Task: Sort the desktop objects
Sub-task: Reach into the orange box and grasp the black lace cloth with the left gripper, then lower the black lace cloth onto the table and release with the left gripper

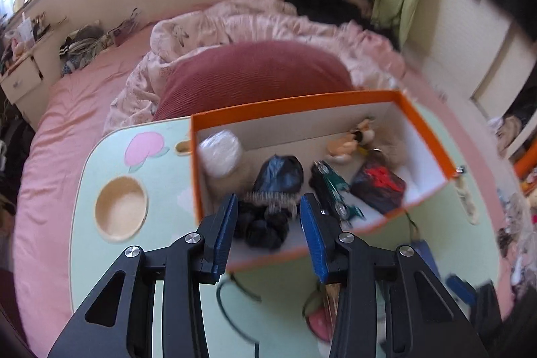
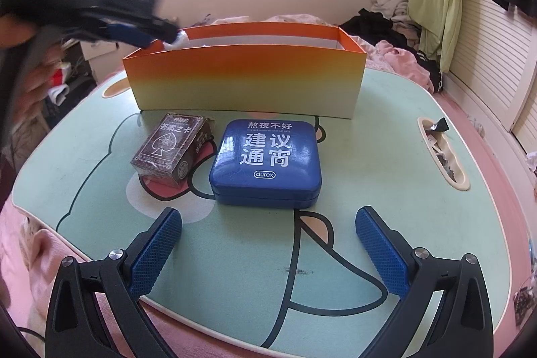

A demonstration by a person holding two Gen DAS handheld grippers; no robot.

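An orange-rimmed box (image 1: 295, 101) stands on the green lap table (image 1: 161, 240). It holds a white round thing (image 1: 220, 151), a blue-black bag (image 1: 278, 173), a green toy car (image 1: 332, 190), a red-and-black packet (image 1: 377, 187) and a plush toy (image 1: 352, 140). My left gripper (image 1: 268, 203) hangs over the box's near left part, its pads pressed on a black fluffy thing (image 1: 261, 227). In the right wrist view the left gripper (image 2: 164, 29) is a blur above the box (image 2: 245, 79). My right gripper (image 2: 268, 213) stands wide open, with a blue tin (image 2: 265, 156) and a dark card box (image 2: 171, 150) just ahead of it.
The table (image 2: 369, 156) rests on a pink bed with a rumpled quilt (image 1: 235, 29) and a red cushion (image 1: 255, 72) behind it. It has a round cup hollow (image 1: 120, 208) and a side slot (image 2: 443, 153) with small bits in it. A hand (image 2: 40, 69) shows at the left edge.
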